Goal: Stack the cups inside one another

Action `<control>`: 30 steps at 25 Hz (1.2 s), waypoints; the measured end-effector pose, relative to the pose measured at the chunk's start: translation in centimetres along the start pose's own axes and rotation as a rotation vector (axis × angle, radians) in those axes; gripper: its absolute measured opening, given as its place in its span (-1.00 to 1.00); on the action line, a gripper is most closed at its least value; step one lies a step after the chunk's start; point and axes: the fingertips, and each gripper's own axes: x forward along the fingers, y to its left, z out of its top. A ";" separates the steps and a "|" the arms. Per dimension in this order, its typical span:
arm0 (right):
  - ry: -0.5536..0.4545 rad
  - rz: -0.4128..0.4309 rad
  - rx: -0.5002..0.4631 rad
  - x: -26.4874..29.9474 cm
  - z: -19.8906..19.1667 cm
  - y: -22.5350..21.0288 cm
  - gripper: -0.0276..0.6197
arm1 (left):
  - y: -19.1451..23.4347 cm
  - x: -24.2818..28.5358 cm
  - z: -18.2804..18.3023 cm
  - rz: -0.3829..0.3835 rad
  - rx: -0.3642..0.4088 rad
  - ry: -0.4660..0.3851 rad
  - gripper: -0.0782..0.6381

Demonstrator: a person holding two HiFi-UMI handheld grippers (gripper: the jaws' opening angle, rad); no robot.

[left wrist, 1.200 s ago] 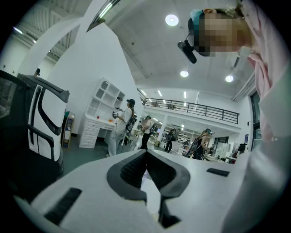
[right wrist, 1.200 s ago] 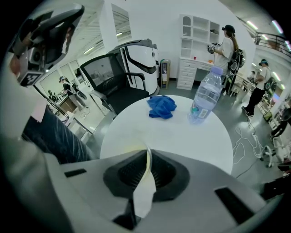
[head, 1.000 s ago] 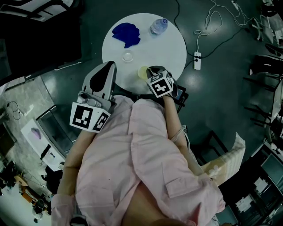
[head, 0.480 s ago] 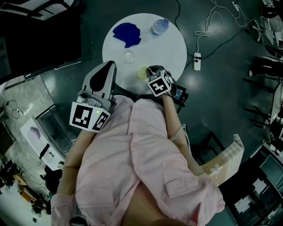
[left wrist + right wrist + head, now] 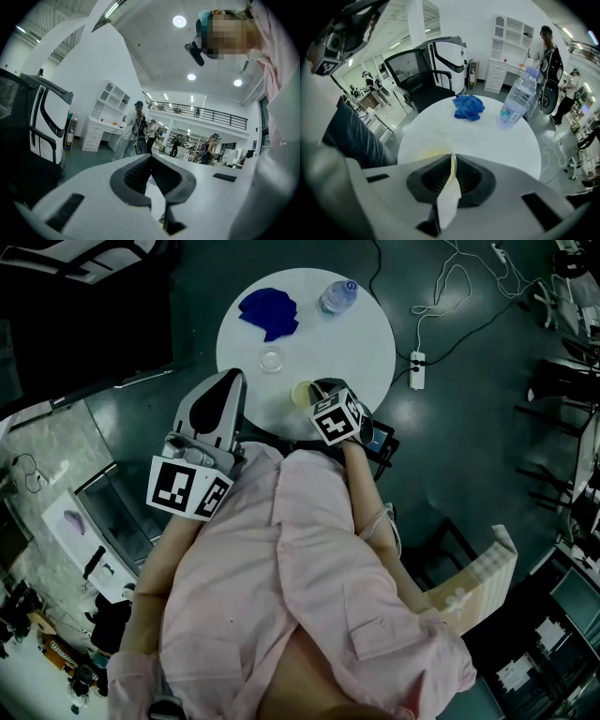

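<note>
table top (image 5: 347,343): white, smooth, matt | cloth (image 5: 267,311) at table's 11 o'clock: blue fabric, crumpled, matt | water bottle (image 5: 336,296) at 1 o'clock: clear plastic, glossy | clear cup (image 5: 271,360) at 9 o'clock: transparent plastic | yellow-tinted cup (image 5: 302,394) at 6 o'clock: thin translucent plastic | right gripper (image 5: 451,164): white matt plastic shell; pads (image 5: 433,180) black, ribbed, rubbery-looking

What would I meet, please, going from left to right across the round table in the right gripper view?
yellowish cup → blue cloth → water bottle
</note>
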 end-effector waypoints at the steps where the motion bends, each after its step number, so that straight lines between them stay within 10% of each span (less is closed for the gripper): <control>1: -0.004 0.002 0.002 0.0 0.0 0.1 -0.79 | 0.0 0.0 0.0 0.000 0.000 0.000 -0.76; 30: -0.060 -0.026 0.028 -0.6 0.7 0.3 -0.53 | -0.2 -0.9 0.2 -0.010 0.013 -0.011 -0.76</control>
